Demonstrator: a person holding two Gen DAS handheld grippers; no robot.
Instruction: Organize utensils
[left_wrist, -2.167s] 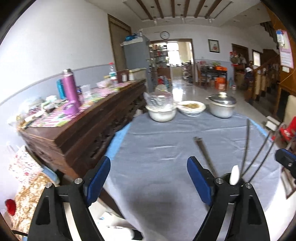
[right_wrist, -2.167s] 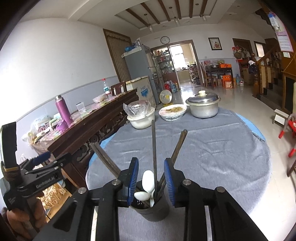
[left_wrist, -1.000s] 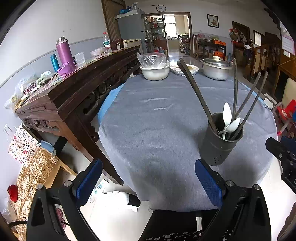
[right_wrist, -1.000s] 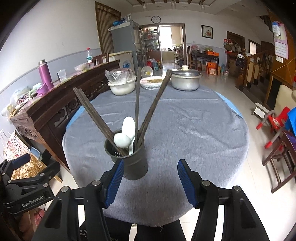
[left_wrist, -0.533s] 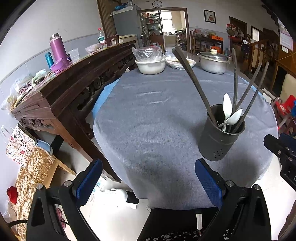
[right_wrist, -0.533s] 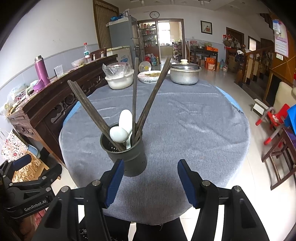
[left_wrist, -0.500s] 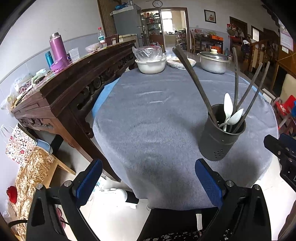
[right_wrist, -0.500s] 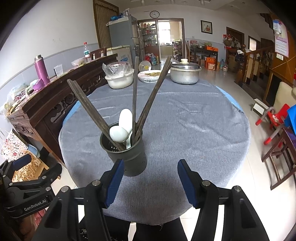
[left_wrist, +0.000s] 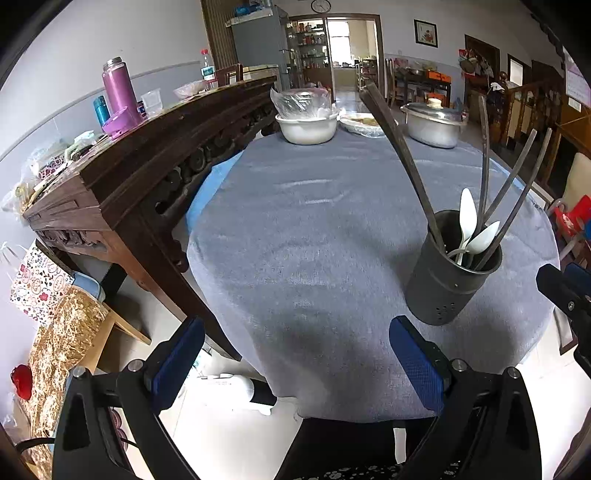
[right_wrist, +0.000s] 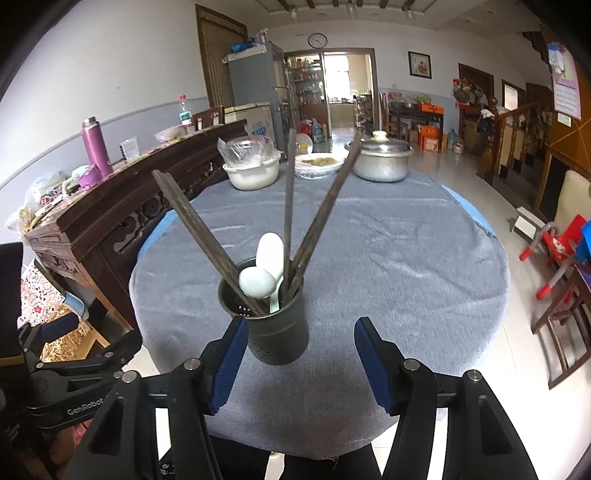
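A dark perforated utensil holder (right_wrist: 277, 334) stands near the front edge of the round table (right_wrist: 424, 266) with a grey cloth. It holds several dark chopsticks (right_wrist: 195, 225) and two white spoons (right_wrist: 256, 281). The holder also shows in the left wrist view (left_wrist: 445, 284), at the right. My right gripper (right_wrist: 300, 363) is open and empty, just in front of the holder. My left gripper (left_wrist: 297, 363) is open and empty, at the table's front edge, left of the holder.
A white bowl covered in plastic (right_wrist: 252, 170), a plate of food (right_wrist: 319, 163) and a lidded metal pot (right_wrist: 380, 159) stand at the table's far side. A dark wooden sideboard (left_wrist: 122, 173) with a purple flask (left_wrist: 119, 92) runs along the left.
Both grippers have drawn back from the holder toward the table's front edge. The right gripper's jaws, narrow over the holder 2.2 s ago, now stand wide open. The holder has not moved.
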